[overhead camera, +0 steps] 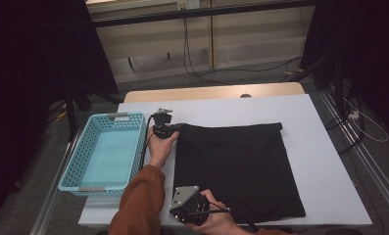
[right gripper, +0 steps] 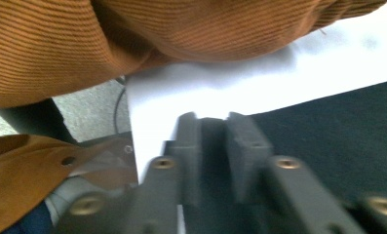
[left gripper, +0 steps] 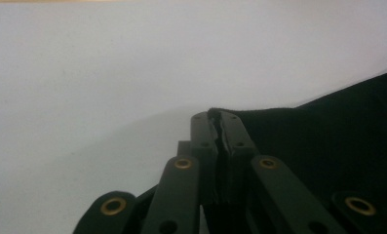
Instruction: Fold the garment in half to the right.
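The high view is dim, its left and right edges sunk in near-black, while the white counter [overhead camera: 319,147] catches soft overhead light without glare. The left gripper view is hazy and washed out across the pale surface. The right gripper view is blurred, the jaws soft and out of focus.

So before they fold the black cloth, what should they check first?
1. Left gripper shut on the black cloth at its far left corner: ok.
2. Right gripper shut on the near left corner: ok; the cloth lies between its jaws.
3. Cloth lying flat on the white table: ok, only slight wrinkles.
4. Room to fold across to the right: ok.
5. Blue basket out of the way, left of the cloth: ok.
6. Cable near the right gripper not caught under the cloth: cannot tell.
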`<state>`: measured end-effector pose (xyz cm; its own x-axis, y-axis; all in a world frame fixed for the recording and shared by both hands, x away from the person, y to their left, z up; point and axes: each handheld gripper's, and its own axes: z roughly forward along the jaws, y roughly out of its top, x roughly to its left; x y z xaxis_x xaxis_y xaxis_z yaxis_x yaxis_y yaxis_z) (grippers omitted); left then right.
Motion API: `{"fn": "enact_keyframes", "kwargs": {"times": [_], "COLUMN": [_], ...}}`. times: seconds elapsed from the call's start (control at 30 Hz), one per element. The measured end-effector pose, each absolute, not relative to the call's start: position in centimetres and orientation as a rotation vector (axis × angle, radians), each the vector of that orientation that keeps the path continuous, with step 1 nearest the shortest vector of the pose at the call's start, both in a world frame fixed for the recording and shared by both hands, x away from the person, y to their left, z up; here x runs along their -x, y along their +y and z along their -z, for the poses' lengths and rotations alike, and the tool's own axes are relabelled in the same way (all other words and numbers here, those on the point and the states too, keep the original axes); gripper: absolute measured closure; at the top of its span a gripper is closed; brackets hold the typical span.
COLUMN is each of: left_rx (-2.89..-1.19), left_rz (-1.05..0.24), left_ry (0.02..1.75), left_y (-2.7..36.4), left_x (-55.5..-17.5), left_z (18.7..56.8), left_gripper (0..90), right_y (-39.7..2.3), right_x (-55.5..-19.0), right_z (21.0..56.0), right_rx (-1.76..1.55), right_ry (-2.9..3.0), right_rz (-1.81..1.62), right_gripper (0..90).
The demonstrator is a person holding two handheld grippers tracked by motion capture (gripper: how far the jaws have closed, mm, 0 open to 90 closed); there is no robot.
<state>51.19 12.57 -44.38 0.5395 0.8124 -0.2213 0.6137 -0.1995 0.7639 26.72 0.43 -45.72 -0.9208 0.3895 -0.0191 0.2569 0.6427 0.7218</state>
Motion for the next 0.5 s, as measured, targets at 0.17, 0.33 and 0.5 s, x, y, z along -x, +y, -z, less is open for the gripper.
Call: {"fn": "enact_keyframes", "kwargs": {"times": [0.17,0.33,0.5], "left_rx": [-1.904,-1.9,-1.894], "left_rz": [-0.286,-0.289,-0.287], "left_ry": [1.159,1.155,1.139], "left_y": [12.6,12.3,11.8], "left_x": [-51.2,-51.0,-50.9], "left_z": [44.1,43.6,43.1], "left_gripper": [86.2,86.1,86.2], "right_y": [0.0,-0.8,-2.5], "right_x": [-26.9,-25.9,-25.5], "right_z": [45.5,44.4,43.8], "right_rx": [-0.558,-0.564,-0.637], "right_ry": [2.691,2.664,2.625], "right_rz": [-1.181,-1.258,-1.322], "right_gripper": [87.1,87.2,87.1]}}
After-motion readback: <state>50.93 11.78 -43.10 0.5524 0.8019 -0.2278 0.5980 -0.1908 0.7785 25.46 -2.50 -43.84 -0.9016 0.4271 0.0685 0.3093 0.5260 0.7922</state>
